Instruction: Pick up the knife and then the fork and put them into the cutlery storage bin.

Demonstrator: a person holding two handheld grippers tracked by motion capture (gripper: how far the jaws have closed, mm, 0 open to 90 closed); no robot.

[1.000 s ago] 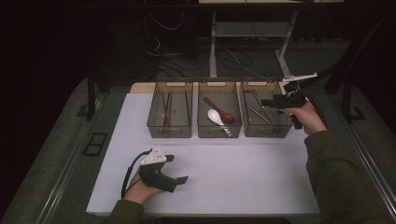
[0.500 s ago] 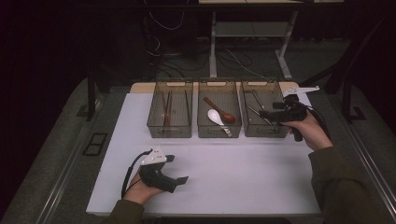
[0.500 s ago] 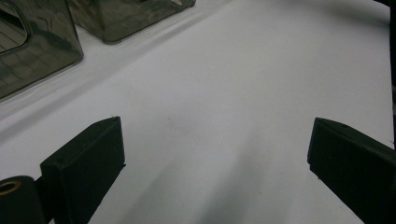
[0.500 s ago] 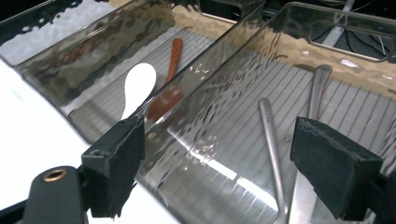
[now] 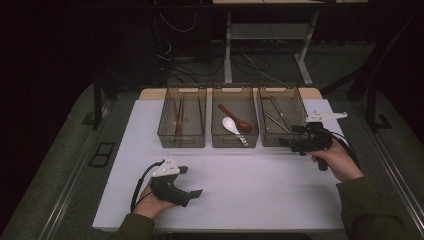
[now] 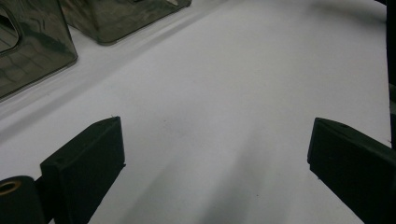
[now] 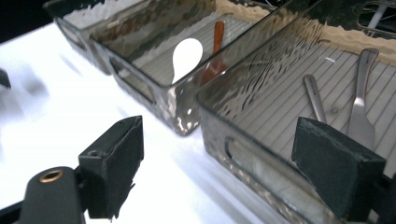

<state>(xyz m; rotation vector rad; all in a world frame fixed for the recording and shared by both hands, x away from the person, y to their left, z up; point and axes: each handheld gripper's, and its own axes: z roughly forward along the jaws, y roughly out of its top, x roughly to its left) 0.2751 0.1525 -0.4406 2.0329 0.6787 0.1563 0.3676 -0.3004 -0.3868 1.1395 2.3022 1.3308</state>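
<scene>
Three smoky bins stand in a row on the worktop [image 5: 250, 195] in the high view; the right gripper [image 5: 292, 142], empty, jaws just opening, hovers beside the right bin [image 5: 299, 105], whose metal cutlery is hard to identify. The left gripper view shows the left gripper [image 6: 215, 154] released above bare worktop. In the right gripper view, knives [image 7: 362, 88] lie in the right bin; the middle bin [image 7: 140, 84] holds a white spoon [image 7: 187, 55].

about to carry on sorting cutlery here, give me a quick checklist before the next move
1. Right gripper jaws open with nothing between them: ok.
2. Metal cutlery lying inside the right bin: ok.
3. White spoon and brown spoon inside the middle bin: ok.
4. Left gripper open, empty, over bare white table: ok.
5. Another item waiting to be sorted: cannot tell.
</scene>
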